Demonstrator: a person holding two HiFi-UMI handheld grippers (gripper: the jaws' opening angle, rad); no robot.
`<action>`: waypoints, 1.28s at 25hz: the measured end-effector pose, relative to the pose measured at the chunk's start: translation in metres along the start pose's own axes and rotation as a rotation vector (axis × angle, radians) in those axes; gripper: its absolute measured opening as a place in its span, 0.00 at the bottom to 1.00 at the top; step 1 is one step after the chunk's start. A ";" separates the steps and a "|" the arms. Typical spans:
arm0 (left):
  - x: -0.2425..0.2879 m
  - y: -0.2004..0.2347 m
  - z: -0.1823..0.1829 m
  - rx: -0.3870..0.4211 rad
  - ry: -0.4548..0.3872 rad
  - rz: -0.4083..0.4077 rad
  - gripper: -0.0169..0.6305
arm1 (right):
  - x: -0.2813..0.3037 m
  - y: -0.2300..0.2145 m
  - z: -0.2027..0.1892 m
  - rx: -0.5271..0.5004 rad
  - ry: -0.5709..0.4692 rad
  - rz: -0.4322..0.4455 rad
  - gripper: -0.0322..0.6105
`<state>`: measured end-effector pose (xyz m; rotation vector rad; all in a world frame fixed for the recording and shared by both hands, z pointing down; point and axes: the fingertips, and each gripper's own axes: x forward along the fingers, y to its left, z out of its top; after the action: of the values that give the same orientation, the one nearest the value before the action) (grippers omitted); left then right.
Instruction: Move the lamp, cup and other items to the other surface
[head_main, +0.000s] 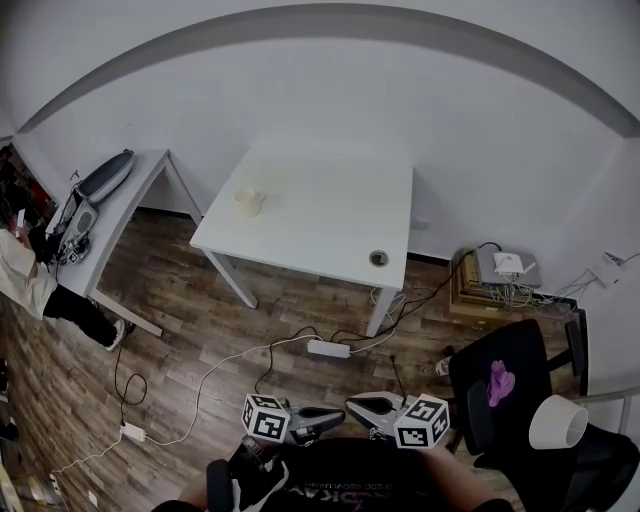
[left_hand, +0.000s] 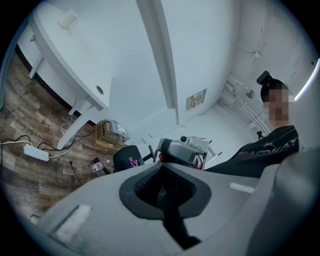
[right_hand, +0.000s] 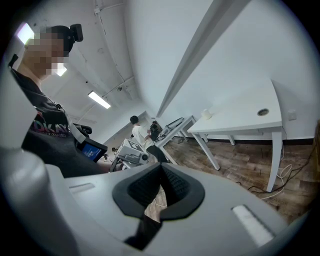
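Observation:
A small cream cup (head_main: 250, 201) stands alone on the white table (head_main: 330, 215); it also shows in the left gripper view (left_hand: 66, 20) and the right gripper view (right_hand: 205, 114). A lamp with a white shade (head_main: 557, 422) stands at the lower right beside a black chair (head_main: 520, 360). My left gripper (head_main: 325, 413) and right gripper (head_main: 362, 404) hang low near my body, tips turned toward each other, far from the table. Both are shut with nothing between the pads, as the left gripper (left_hand: 161, 164) and right gripper (right_hand: 161, 164) show in their own views.
A purple item (head_main: 500, 381) lies on the chair. A power strip (head_main: 328, 348) and cables trail over the wood floor. Boxes with a white device (head_main: 505, 268) sit by the wall. A grey desk (head_main: 140, 185) with a dark object stands at left, a person (head_main: 30, 275) beside it.

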<state>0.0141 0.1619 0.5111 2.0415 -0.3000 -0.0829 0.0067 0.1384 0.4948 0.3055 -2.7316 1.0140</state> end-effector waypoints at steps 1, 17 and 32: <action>0.001 -0.001 -0.001 0.008 0.007 -0.002 0.02 | 0.000 0.000 0.000 0.001 0.000 0.001 0.05; 0.014 -0.002 0.001 -0.011 -0.030 -0.004 0.02 | -0.010 -0.006 0.000 0.027 0.022 0.049 0.05; 0.028 0.009 0.002 -0.101 -0.235 0.126 0.02 | -0.042 -0.026 0.001 0.063 0.086 0.147 0.06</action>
<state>0.0394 0.1490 0.5204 1.9099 -0.5598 -0.2559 0.0535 0.1231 0.4991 0.0690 -2.6802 1.1251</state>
